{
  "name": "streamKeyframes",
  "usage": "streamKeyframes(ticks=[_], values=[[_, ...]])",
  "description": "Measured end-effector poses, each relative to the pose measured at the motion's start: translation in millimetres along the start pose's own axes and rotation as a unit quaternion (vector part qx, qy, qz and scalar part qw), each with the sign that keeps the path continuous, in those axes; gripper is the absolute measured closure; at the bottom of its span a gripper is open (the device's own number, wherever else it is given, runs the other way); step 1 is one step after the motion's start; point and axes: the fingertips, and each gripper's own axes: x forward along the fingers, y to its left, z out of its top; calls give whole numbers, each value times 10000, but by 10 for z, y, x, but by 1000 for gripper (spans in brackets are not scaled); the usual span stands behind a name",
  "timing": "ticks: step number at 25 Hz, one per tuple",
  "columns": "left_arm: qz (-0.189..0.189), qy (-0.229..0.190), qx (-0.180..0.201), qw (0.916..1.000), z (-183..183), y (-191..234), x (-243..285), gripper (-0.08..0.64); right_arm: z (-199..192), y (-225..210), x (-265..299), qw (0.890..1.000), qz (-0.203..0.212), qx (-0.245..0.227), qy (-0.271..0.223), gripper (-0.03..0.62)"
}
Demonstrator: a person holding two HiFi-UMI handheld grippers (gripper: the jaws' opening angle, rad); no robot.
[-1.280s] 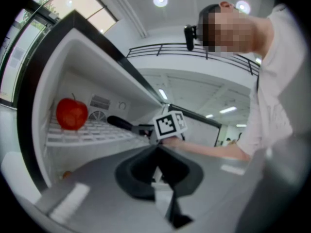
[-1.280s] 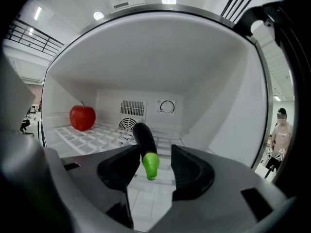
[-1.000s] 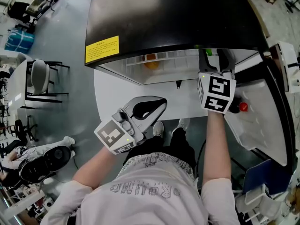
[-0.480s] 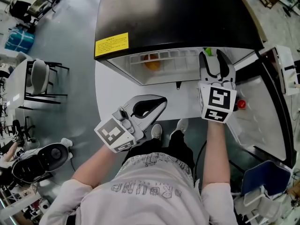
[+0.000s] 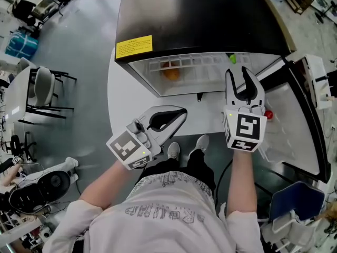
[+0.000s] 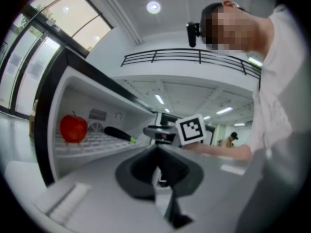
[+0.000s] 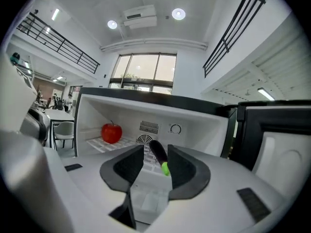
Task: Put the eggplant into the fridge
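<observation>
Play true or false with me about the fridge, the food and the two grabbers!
The eggplant lies inside the fridge. True.
The apple is green. False: it is red.
The fridge door is shut. False: it stands open.
The right gripper holds the eggplant. False: its jaws, which have just been closing a little, are apart and empty.
The left gripper has its jaws together. True.

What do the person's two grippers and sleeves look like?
Both the left gripper and the right gripper have pale grey bodies, dark curved jaws and a white cube with black square markers. The sleeves are short and white. The right jaws have just been closing on nothing.
</observation>
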Motion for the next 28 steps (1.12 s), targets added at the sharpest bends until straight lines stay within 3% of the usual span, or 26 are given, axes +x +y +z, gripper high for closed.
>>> streamKeyframes(ticks=[12, 28], values=[[-97, -167, 96, 9998, 126, -93, -140, 552, 169, 225, -422, 9998, 145, -68, -129, 469], [-178, -303, 142, 9993, 191, -136, -287, 552, 99, 545, -820, 9992, 386, 121, -23, 536]])
